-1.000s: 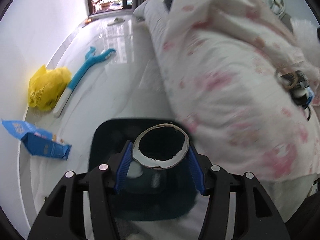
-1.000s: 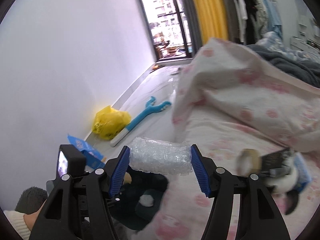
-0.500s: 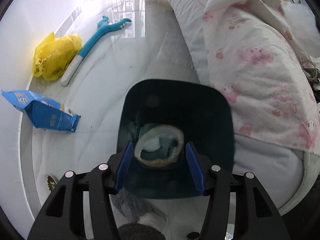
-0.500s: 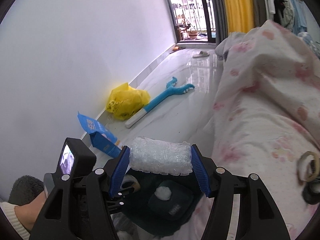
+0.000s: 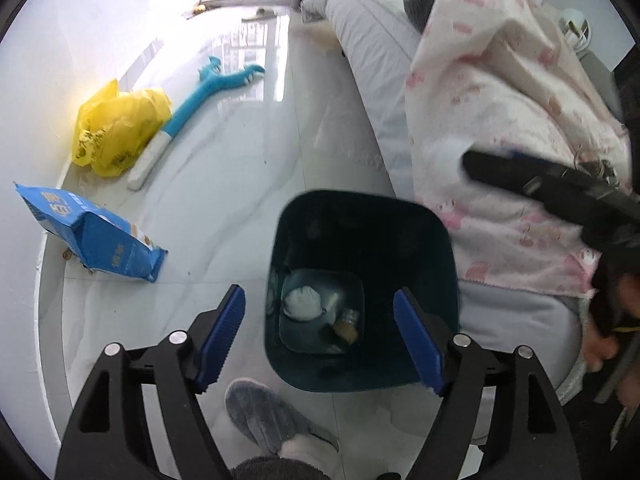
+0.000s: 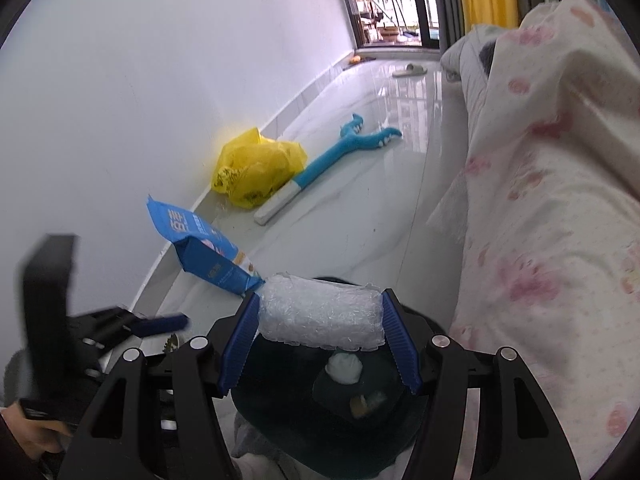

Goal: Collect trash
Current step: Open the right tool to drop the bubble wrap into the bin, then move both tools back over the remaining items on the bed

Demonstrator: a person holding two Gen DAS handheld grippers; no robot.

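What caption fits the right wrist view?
Right gripper holds bubble wrap above the dark bin.

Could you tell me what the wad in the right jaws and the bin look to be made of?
Wad: clear bubble wrap, going by its translucent, blistered, glinting surface. Bin: probably moulded plastic, dark teal with smooth, rounded walls.

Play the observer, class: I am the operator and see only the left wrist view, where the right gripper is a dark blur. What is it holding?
Observer: The right gripper is shut on a roll of bubble wrap, pinched end to end between its blue pads.
Operator: Is it over the bin yet?
Observer: It appears so. The roll hangs above the dark bin, and the white wad inside the bin shows just beneath the roll.
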